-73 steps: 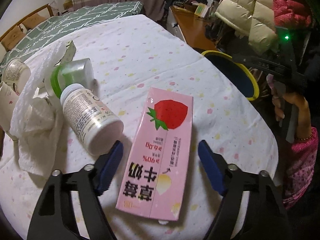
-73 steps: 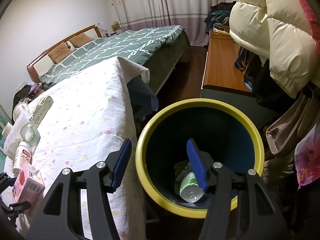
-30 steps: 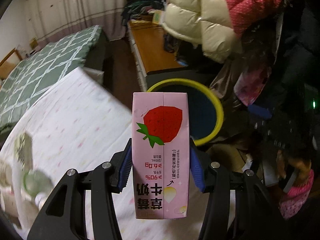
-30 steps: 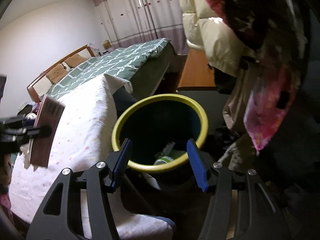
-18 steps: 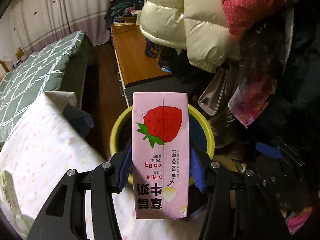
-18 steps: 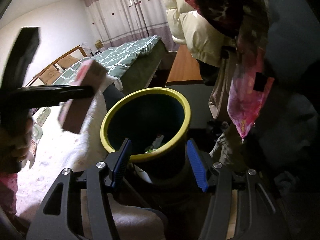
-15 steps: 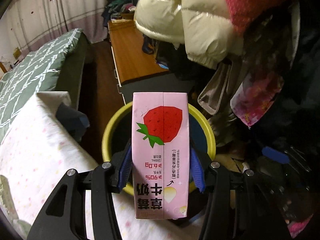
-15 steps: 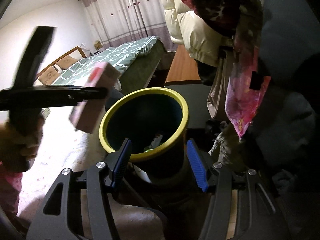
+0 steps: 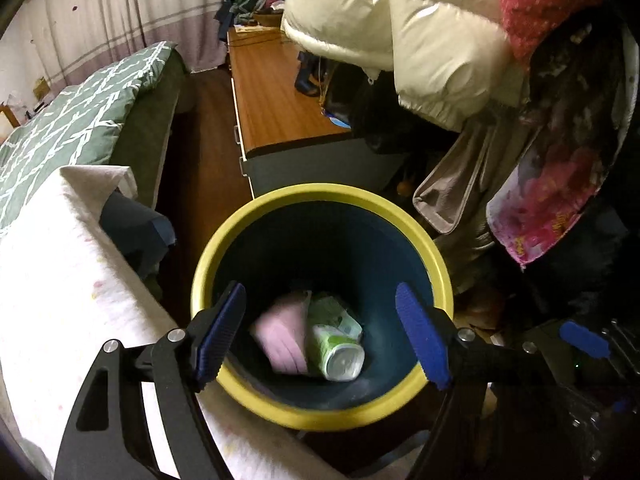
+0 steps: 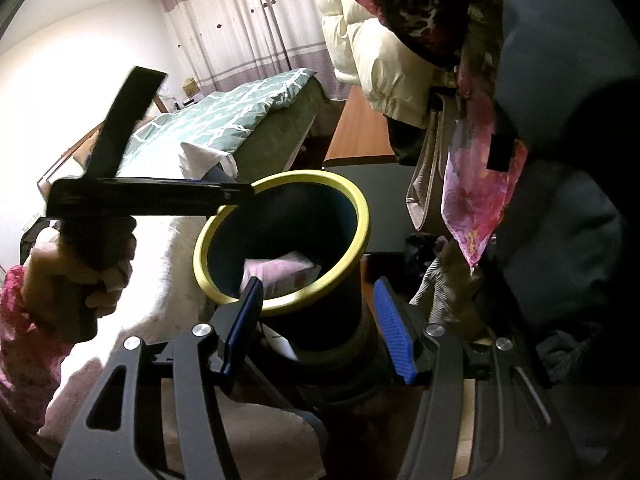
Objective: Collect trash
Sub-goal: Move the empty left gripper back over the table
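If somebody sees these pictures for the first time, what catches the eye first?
The yellow-rimmed bin at centre, with a pink carton blurred inside beside a green-and-white bottle. The left gripper hangs above it, jaws opening and empty. White puffy jackets hang behind.

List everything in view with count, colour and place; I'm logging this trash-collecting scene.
trash bin: one, yellow rim, dark blue, beside the table
milk carton: one, pink, blurred, inside bin
bottle: one, green-white, inside bin
tablecloth: one, white, dotted, left
bed: one, green quilt, behind
cabinet: one, wooden top
puffer jacket: one, cream, hanging
left tongs: blue pads, opening, empty, over bin
right tongs: blue pads, empty, before bin
hand: one, gripping left handle
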